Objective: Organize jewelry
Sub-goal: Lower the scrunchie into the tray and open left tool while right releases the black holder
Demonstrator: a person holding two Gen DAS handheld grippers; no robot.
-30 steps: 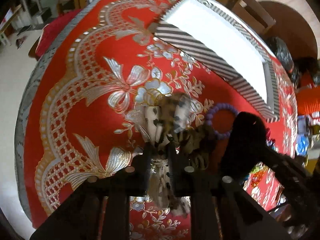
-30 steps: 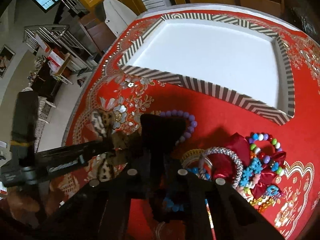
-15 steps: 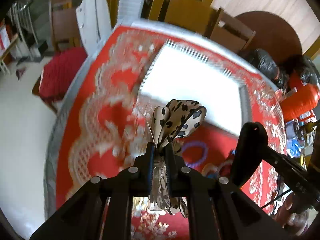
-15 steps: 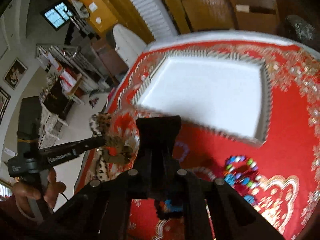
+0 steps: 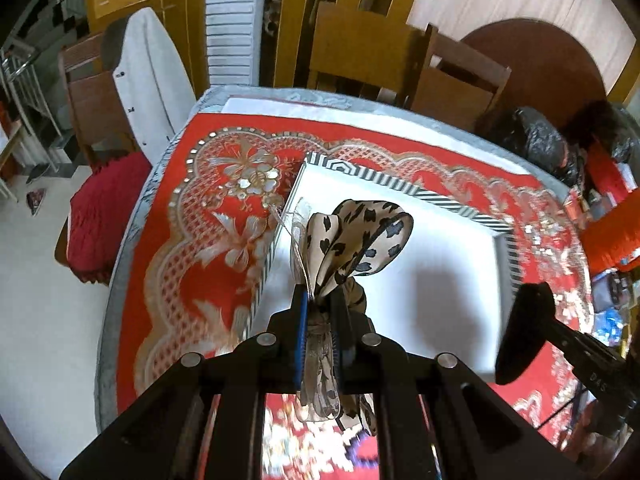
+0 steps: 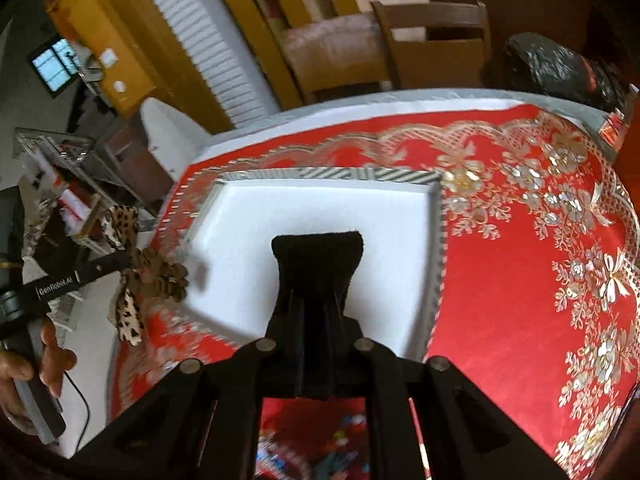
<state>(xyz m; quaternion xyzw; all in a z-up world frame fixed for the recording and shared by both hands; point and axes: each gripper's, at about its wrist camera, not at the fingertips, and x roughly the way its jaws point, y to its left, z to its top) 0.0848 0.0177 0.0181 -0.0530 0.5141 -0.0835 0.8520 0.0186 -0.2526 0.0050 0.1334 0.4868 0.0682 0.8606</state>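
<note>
One red tablecloth point(image 5: 192, 264) with gold flowers fills the frame, and on it sits one white tray point(image 5: 448, 264) with a striped rim, centre of both views. Left gripper point(image 5: 320, 304) is clamped narrow on one leopard-print bow point(image 5: 356, 240), held over the tray's left edge. Right gripper point(image 6: 318, 280) is pinched tight on one black velvet piece point(image 6: 318, 256), mid-frame above the tray.

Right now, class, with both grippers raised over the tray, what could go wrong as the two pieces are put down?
1. The leopard-print bow is pinched only at its knot by the left gripper; its loose tails could snag on the tray rim.
2. The black velvet piece in the right gripper blocks that camera's view of the tray floor, so placement may be misjudged.
</note>
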